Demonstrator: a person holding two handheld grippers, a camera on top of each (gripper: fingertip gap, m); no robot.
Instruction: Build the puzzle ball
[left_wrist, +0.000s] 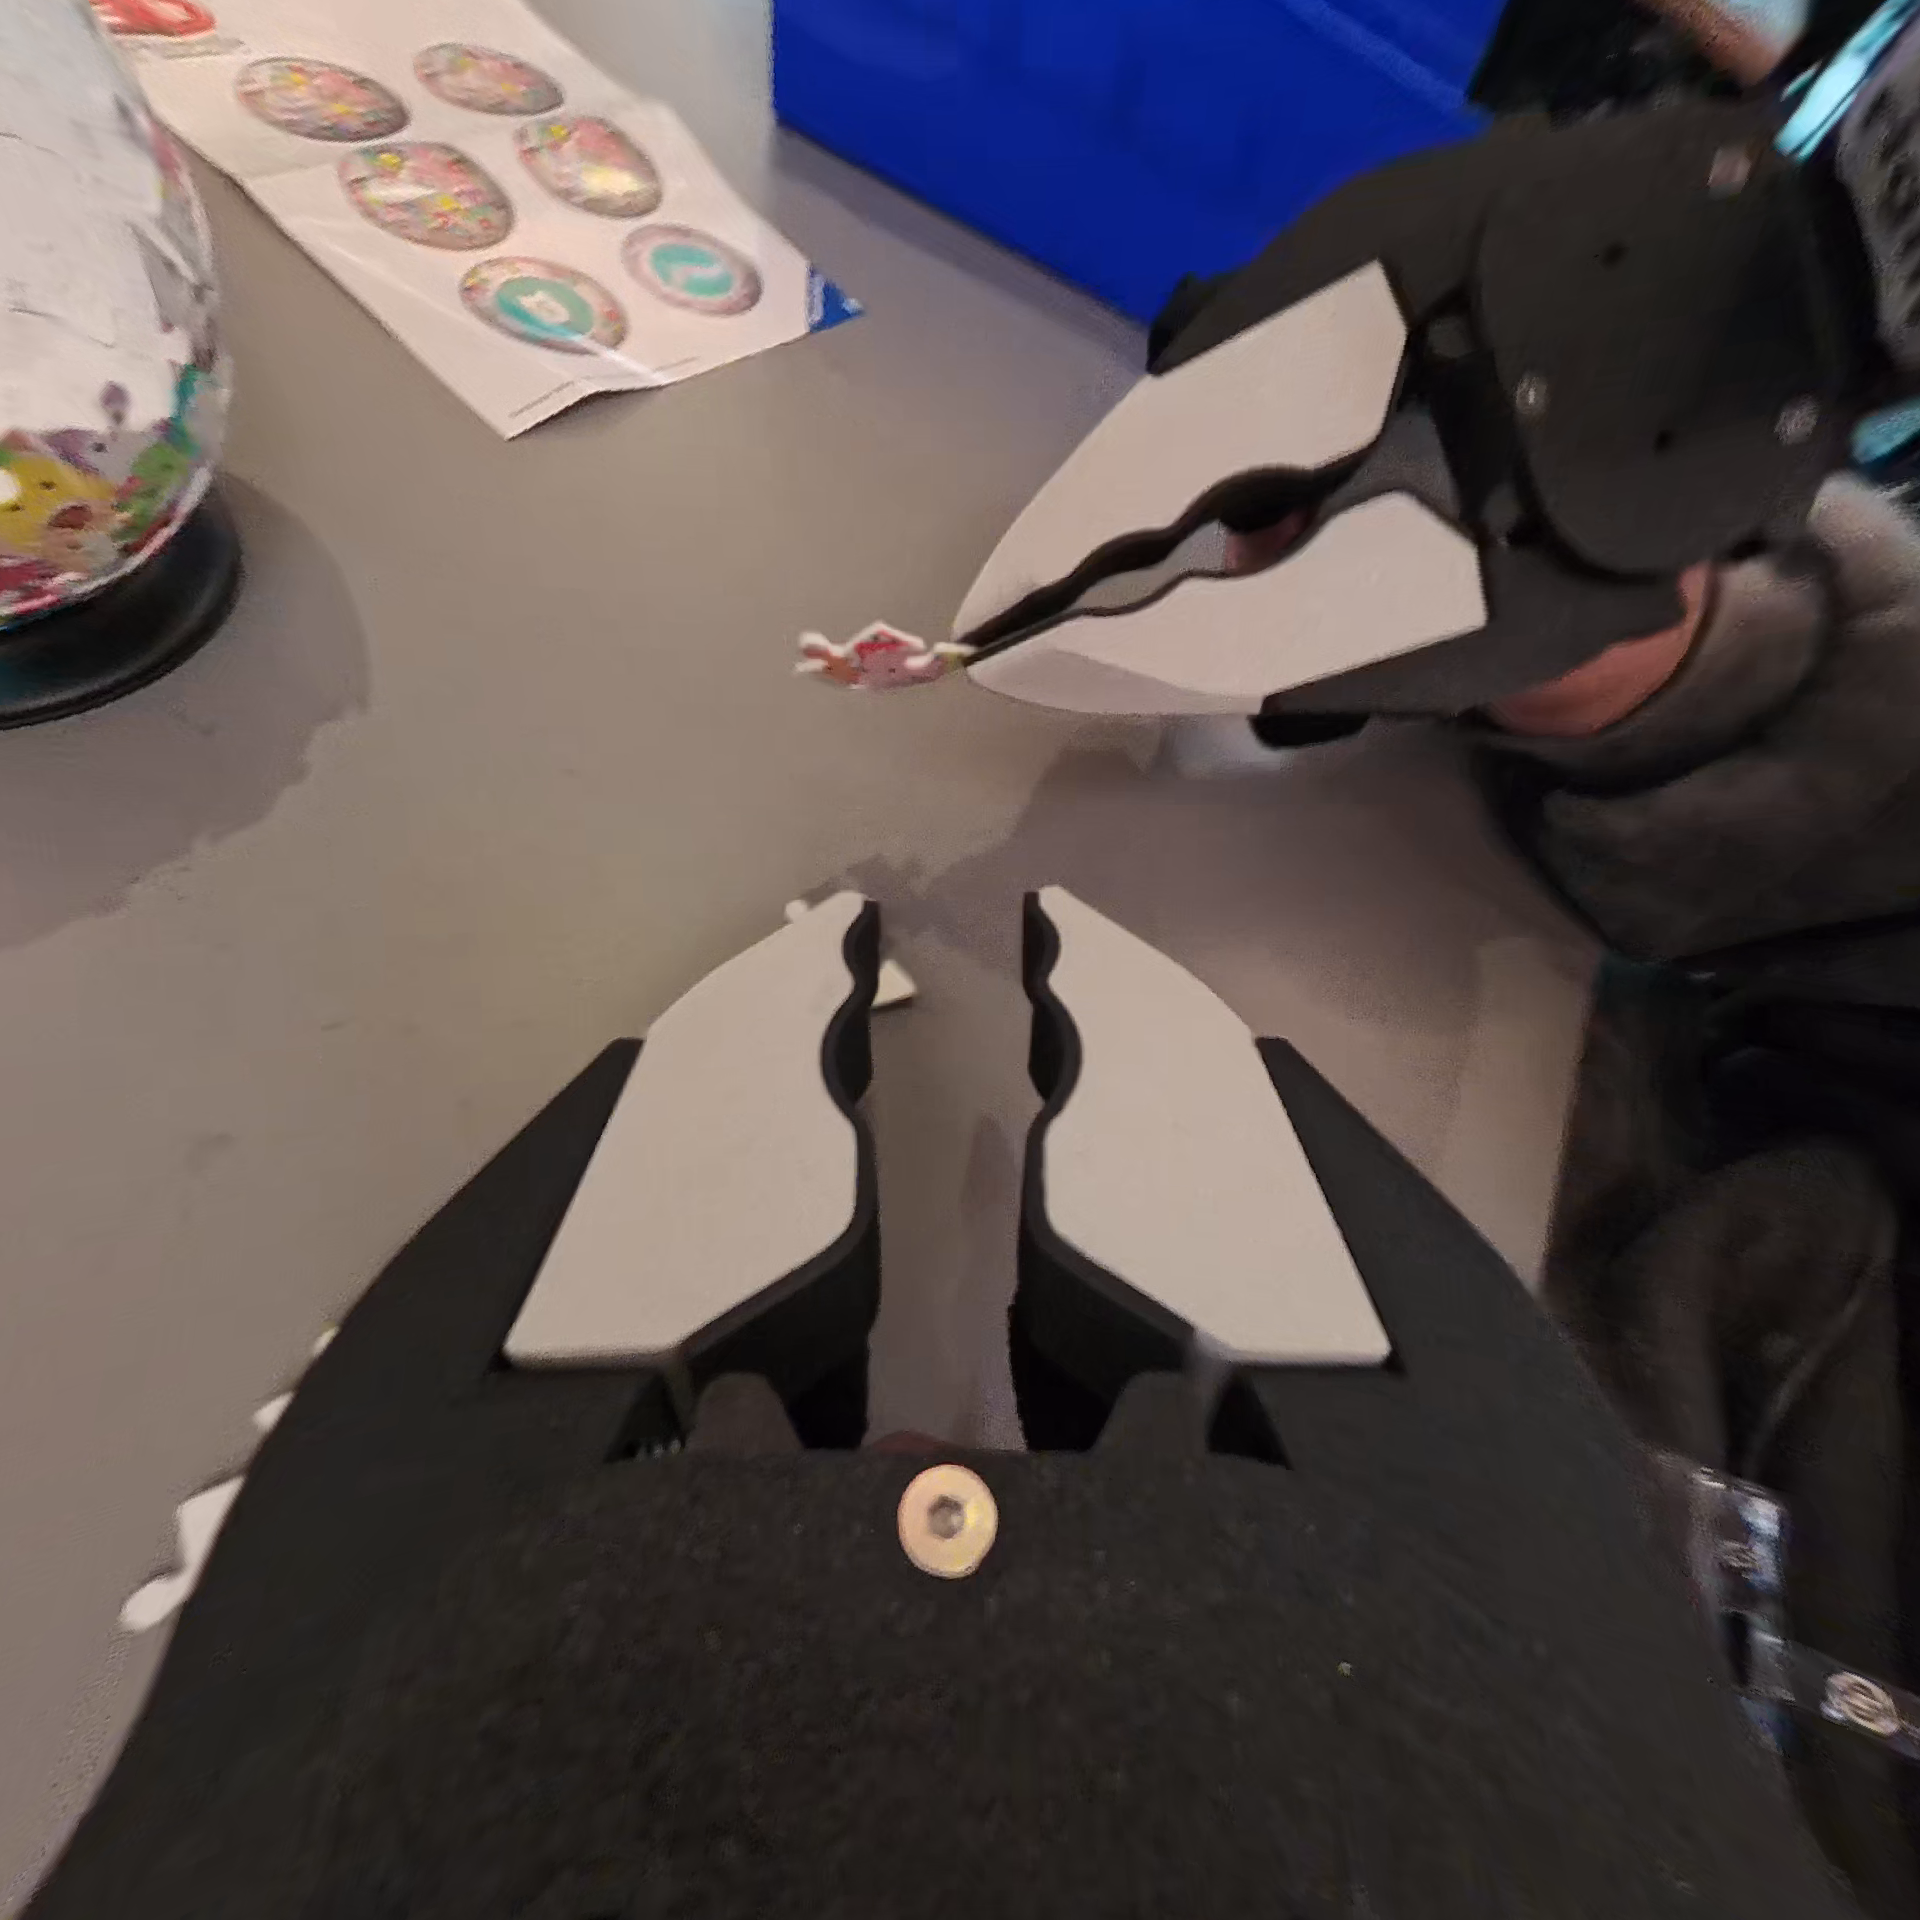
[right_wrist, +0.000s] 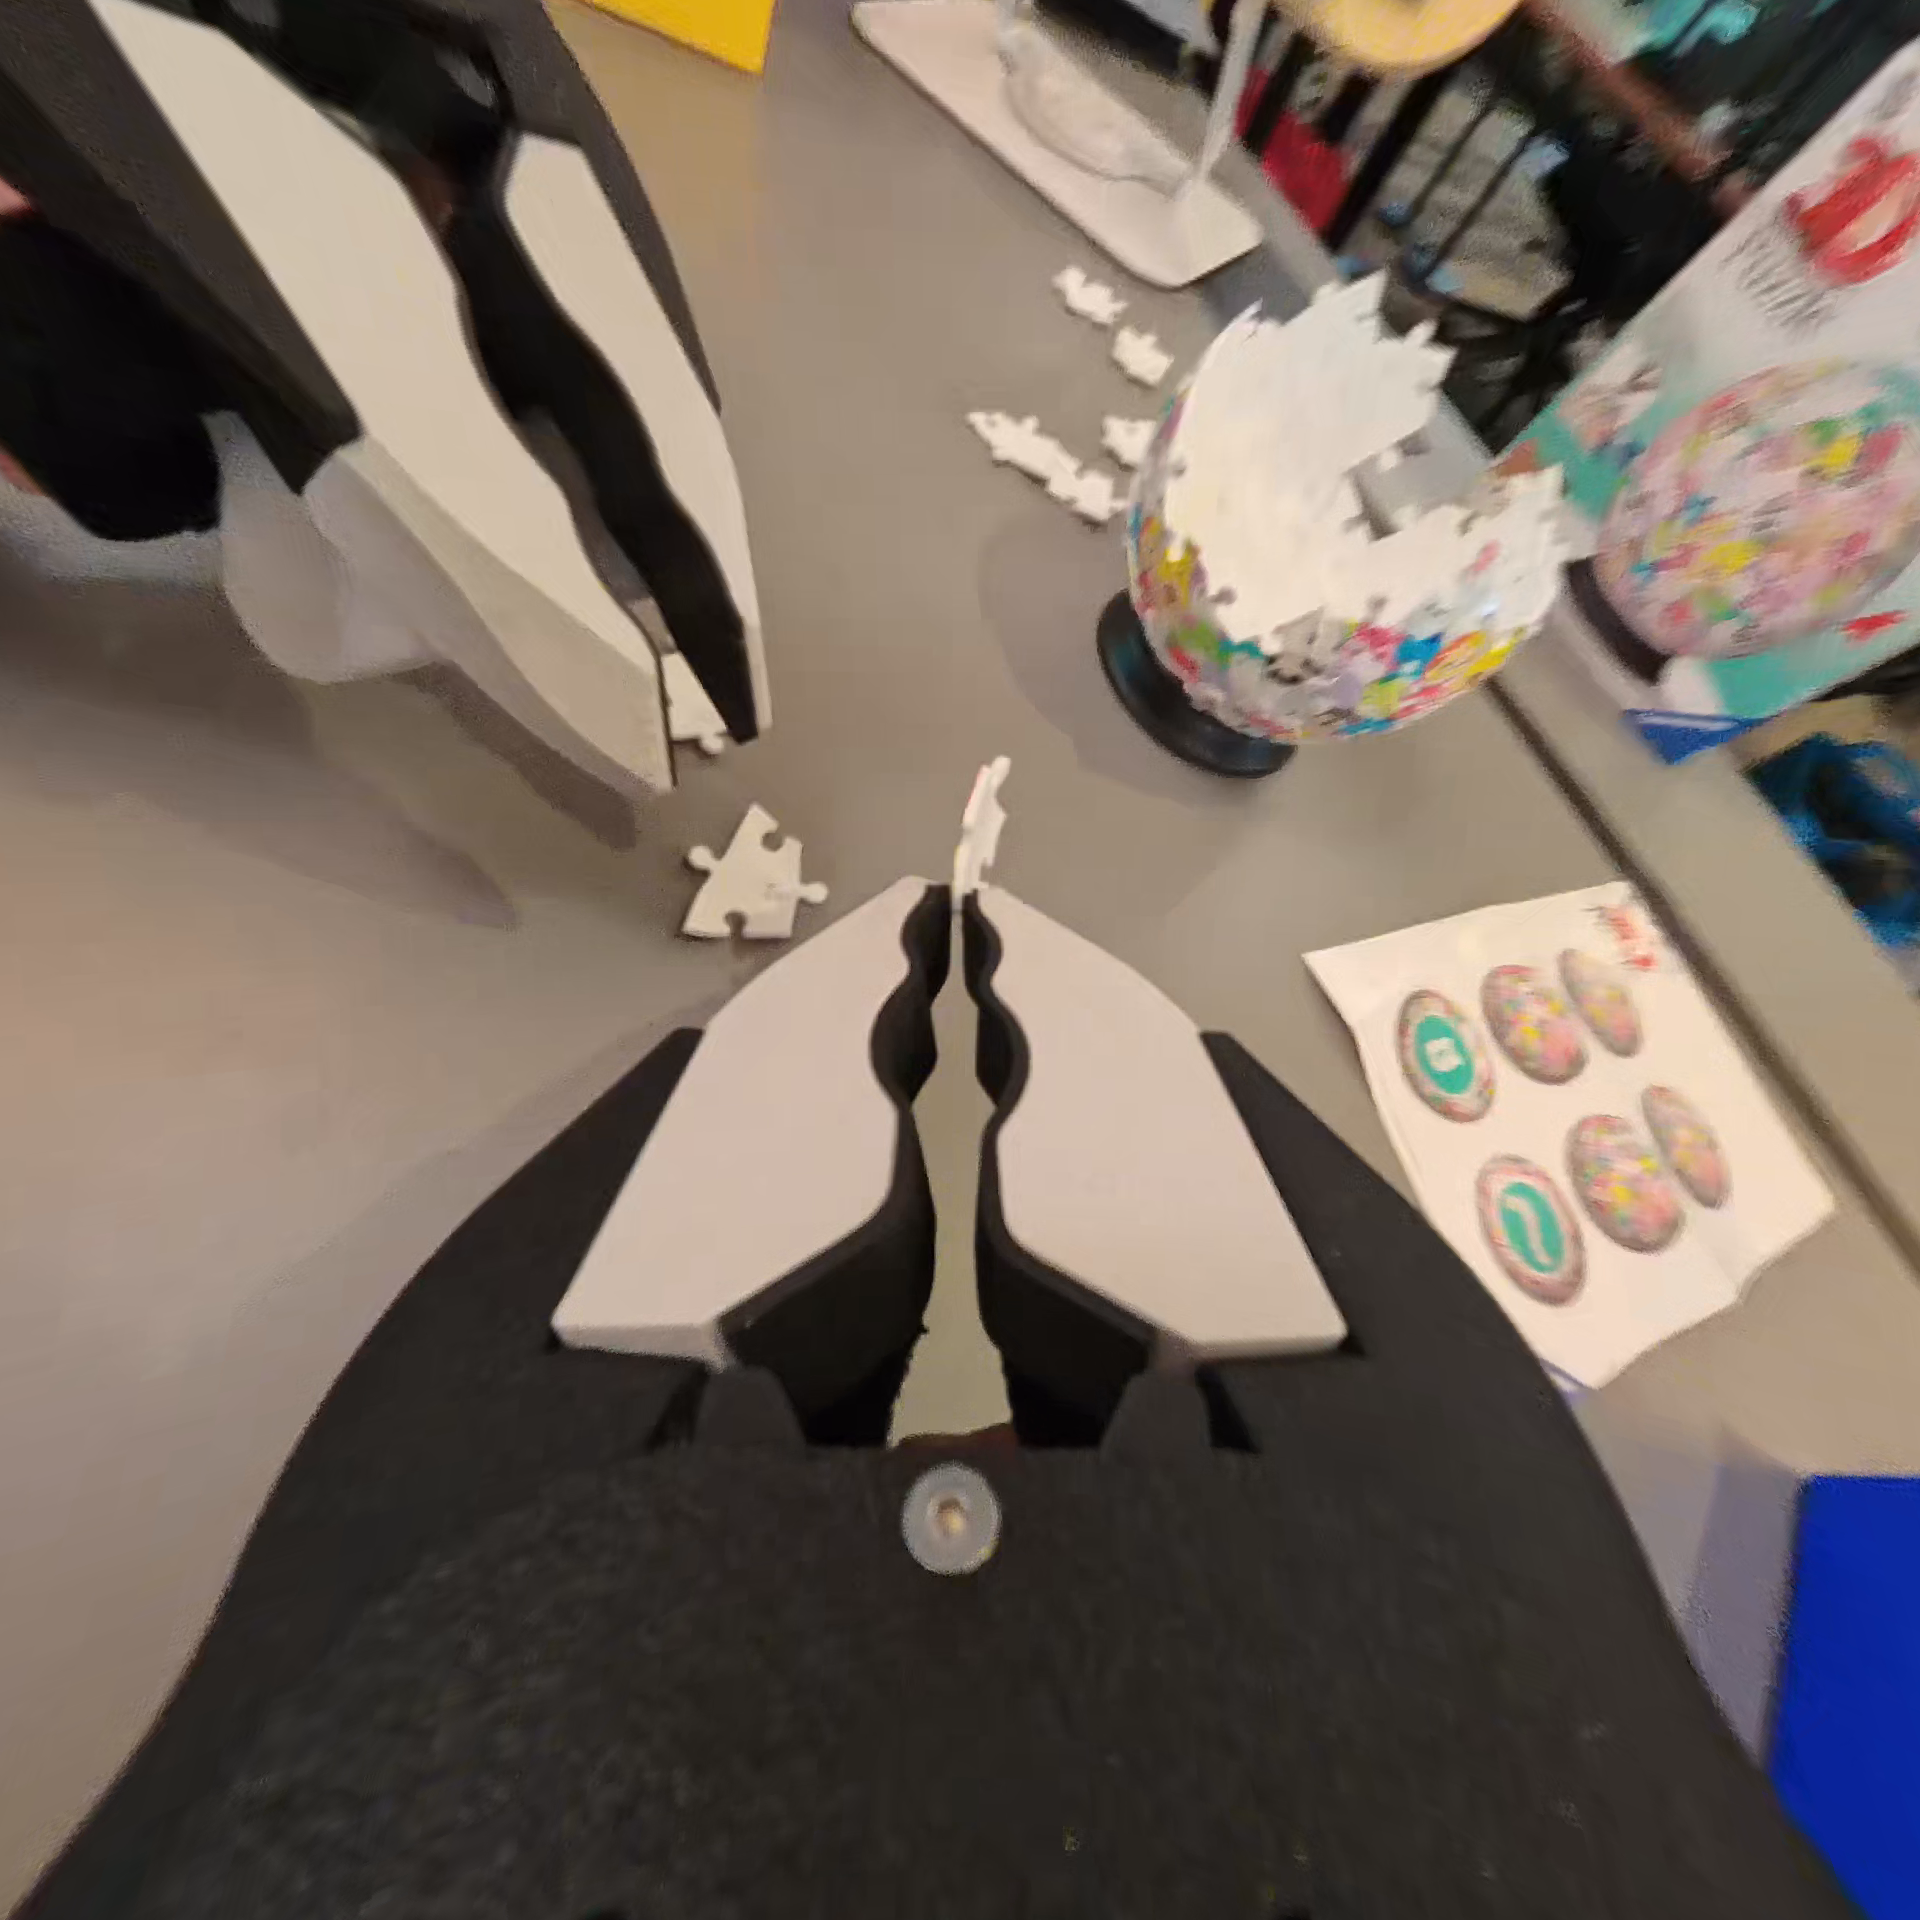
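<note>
The half-built puzzle ball (right_wrist: 1340, 561) stands on a black ring stand (right_wrist: 1174, 707), open at the top with its white inside showing; its edge shows at the left of the left wrist view (left_wrist: 94, 416). My right gripper (right_wrist: 956, 909) is shut on a puzzle piece (right_wrist: 982, 821) held above the table; the left wrist view shows the piece's coloured face (left_wrist: 878, 657) at the right gripper's tips (left_wrist: 966, 655). My left gripper (left_wrist: 951, 904) is open and empty, low over the table, and shows at the upper left of the right wrist view (right_wrist: 707, 743). A loose white piece (right_wrist: 753, 883) lies between the two grippers.
An instruction sheet (right_wrist: 1558, 1122) lies on the grey table to the right. The puzzle box (right_wrist: 1766, 468) stands behind the ball. Several loose white pieces (right_wrist: 1049, 457) lie beyond the ball's left side. A blue bin (left_wrist: 1091, 125) and a white stand base (right_wrist: 1091, 135) sit farther off. Left tips to right tips: about 5 cm.
</note>
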